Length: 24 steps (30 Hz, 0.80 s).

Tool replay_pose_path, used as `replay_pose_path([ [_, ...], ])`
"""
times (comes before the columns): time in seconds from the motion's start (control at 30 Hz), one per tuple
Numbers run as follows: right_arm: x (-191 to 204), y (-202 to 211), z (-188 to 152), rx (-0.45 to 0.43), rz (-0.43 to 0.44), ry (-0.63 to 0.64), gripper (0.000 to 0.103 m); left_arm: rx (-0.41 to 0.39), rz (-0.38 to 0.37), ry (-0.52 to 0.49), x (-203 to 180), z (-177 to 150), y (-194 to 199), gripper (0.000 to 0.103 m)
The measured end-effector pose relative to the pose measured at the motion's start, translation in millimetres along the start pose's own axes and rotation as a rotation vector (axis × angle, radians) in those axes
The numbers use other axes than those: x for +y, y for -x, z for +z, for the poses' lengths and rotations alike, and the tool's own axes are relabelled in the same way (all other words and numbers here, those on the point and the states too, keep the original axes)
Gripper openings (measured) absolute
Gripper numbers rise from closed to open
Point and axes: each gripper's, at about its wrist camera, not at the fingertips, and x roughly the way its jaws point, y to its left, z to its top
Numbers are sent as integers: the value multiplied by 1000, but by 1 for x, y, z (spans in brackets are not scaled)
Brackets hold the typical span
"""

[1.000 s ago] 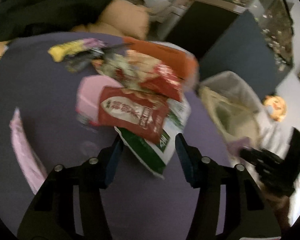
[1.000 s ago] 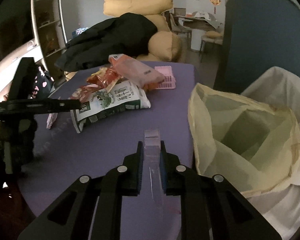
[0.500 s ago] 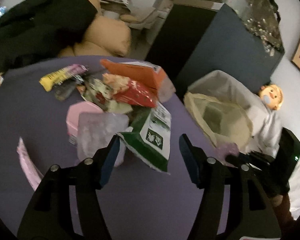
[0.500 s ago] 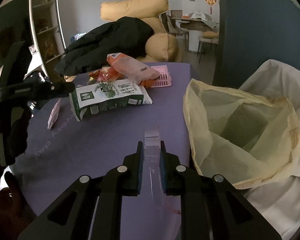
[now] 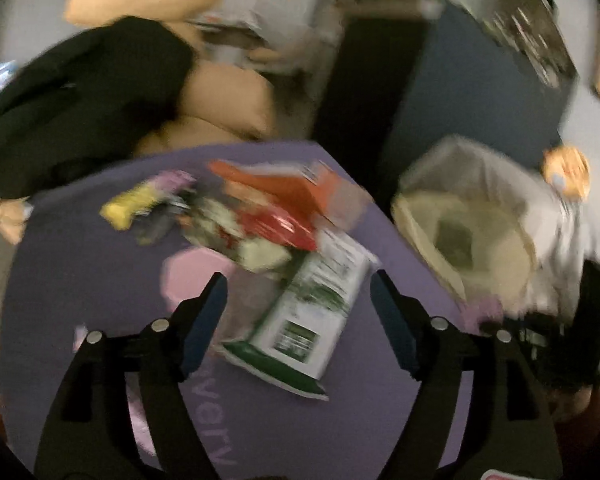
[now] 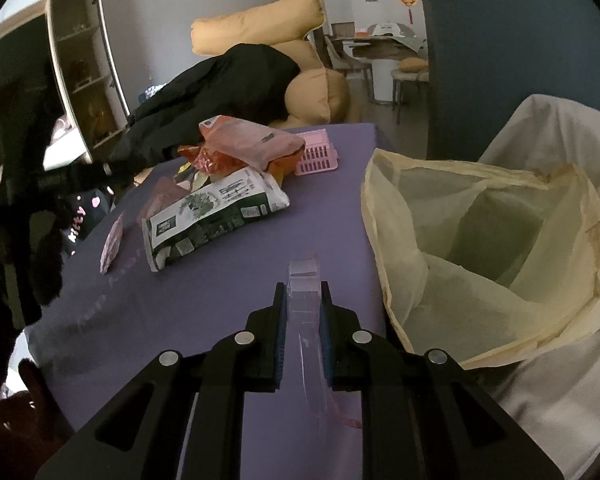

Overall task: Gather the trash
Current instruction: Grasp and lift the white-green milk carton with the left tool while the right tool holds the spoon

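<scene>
Left gripper (image 5: 296, 292) opening above green-white packet (image 5: 312, 316); right gripper (image 6: 303, 292) pinches clear wrapper (image 6: 304, 280) beside bag rim (image 6: 374, 216).

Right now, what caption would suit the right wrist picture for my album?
Right gripper clamps a clear plastic wrapper above the purple table, beside the open yellow trash bag.

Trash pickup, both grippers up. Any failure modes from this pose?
1. The right gripper pinches a thin clear plastic strip by a narrow section; it may slip before reaching the yellow bag.
2. The left gripper is opening over the green-and-white packet, which lies against the wrapper pile; closing could snag neighbours.
3. The bag's rim sags, so a drop may miss.
</scene>
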Motion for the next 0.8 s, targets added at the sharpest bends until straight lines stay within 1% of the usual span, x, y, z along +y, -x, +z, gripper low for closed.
replay_pose_path([
  [0.07,0,1,0,-1,-4,-1,16,70,-29,-84,-11,1,-20,70],
  [0.1,0,2,0,-2,-8,-1,16,99,-19,-123,-15,4,-32,70],
  [0.17,-1,6,1,-9,-16,1,16,121,6,-163,-18,9,-48,70],
  [0.3,-8,10,-2,-10,-23,-21,16,197,10,-224,-24,17,-77,70],
  [0.37,-12,9,-3,-8,-27,-34,16,225,-8,-207,-25,15,-85,70],
  [0.43,-14,9,-5,-6,-26,-46,16,255,-77,-156,-26,11,-85,70],
  [0.5,-17,6,-5,1,-25,-55,16,280,-145,-136,-29,6,-81,70],
  [0.53,-18,5,-5,4,-25,-59,16,288,-166,-135,-31,4,-80,70],
  [0.57,-17,4,-4,7,-25,-62,16,290,-172,-144,-35,1,-78,70],
  [0.7,-15,2,-6,9,-24,-60,16,291,-132,-182,-45,0,-83,70],
  [0.8,-13,2,-5,9,-32,-49,16,311,-102,-165,-47,4,-97,70],
])
